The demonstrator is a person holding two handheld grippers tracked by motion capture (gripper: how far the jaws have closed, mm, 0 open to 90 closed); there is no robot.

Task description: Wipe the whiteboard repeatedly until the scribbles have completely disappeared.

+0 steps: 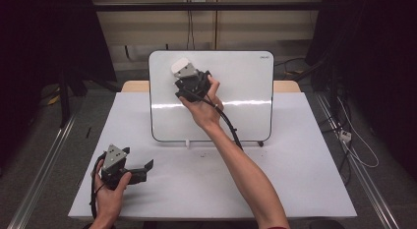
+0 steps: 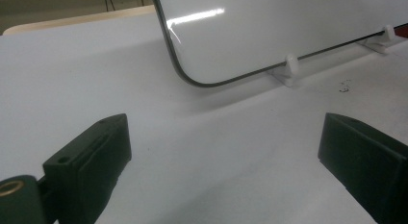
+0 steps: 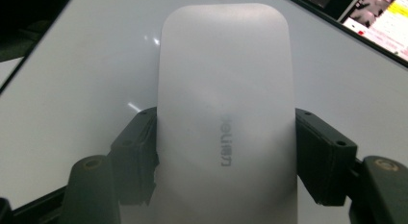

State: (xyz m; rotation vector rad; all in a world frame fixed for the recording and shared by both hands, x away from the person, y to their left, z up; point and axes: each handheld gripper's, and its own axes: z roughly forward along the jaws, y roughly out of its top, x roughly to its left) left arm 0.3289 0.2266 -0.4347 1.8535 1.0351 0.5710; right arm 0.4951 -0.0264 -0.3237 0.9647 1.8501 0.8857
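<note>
while the white rounded plastic board eraser (image 3: 226,118) is clamped between the right gripper (image 1: 183,71) jaws and pressed near the top left corner of the upright white rectangular whiteboard (image 1: 241,86), tipping of the board on its small feet is judged possible under hard pressure. the left gripper (image 1: 135,172) is held wide and empty near the tabletop's front left corner.

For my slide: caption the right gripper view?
Right gripper jaws clamp a white eraser against the whiteboard.

We are stretching our right arm forward, the right hand-held gripper (image 1: 181,71) clamping with jaws closed in; the left hand-held gripper (image 1: 142,168) is resting low, jaws wide apart.
</note>
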